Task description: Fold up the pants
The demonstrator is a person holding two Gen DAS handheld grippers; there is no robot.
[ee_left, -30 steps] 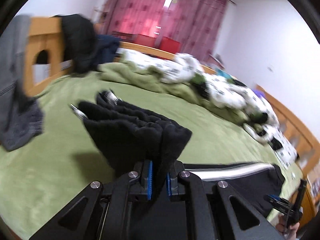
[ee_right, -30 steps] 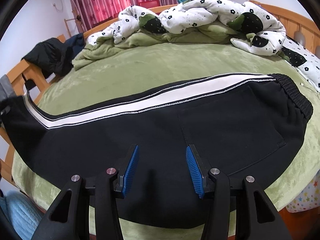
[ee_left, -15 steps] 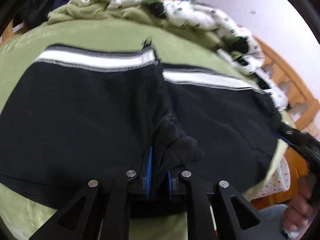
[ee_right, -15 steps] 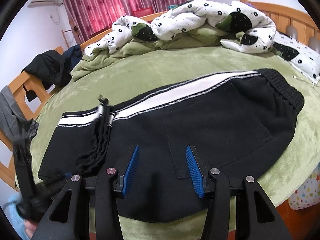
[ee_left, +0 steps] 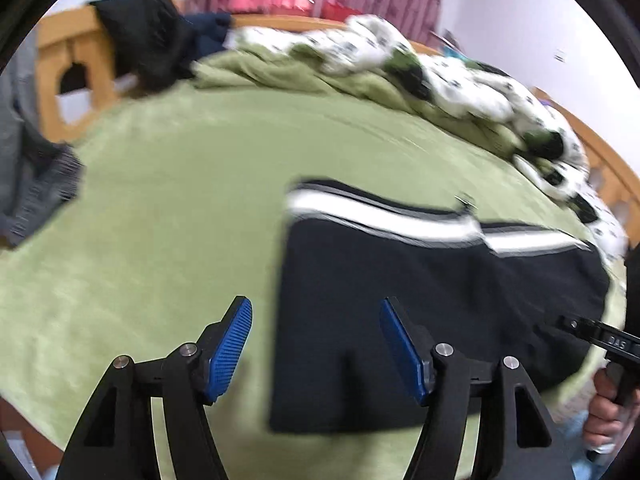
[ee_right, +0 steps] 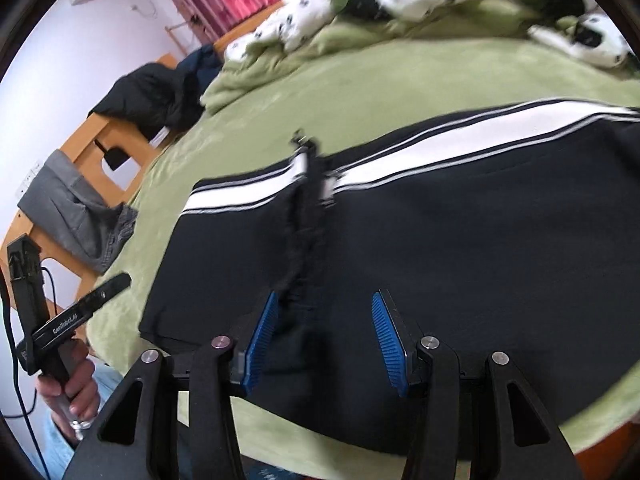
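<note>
Black pants with a white side stripe lie on the green bed, the leg end folded over onto the upper part; they also show in the right wrist view, where the bunched cuff edge crosses the middle. My left gripper is open and empty, just above the folded left edge of the pants. My right gripper is open and empty, over the near edge of the pants by the cuff. The left gripper also shows in the right wrist view, held in a hand at the left.
A green blanket covers the bed. A rumpled white spotted quilt lies along the far side. Dark clothes and a grey garment hang on the wooden bed frame at the left.
My left gripper carried the leg end over onto the pants, let go of it, opened and pulled back to the left. My right gripper stayed open and moved closer to the pants.
</note>
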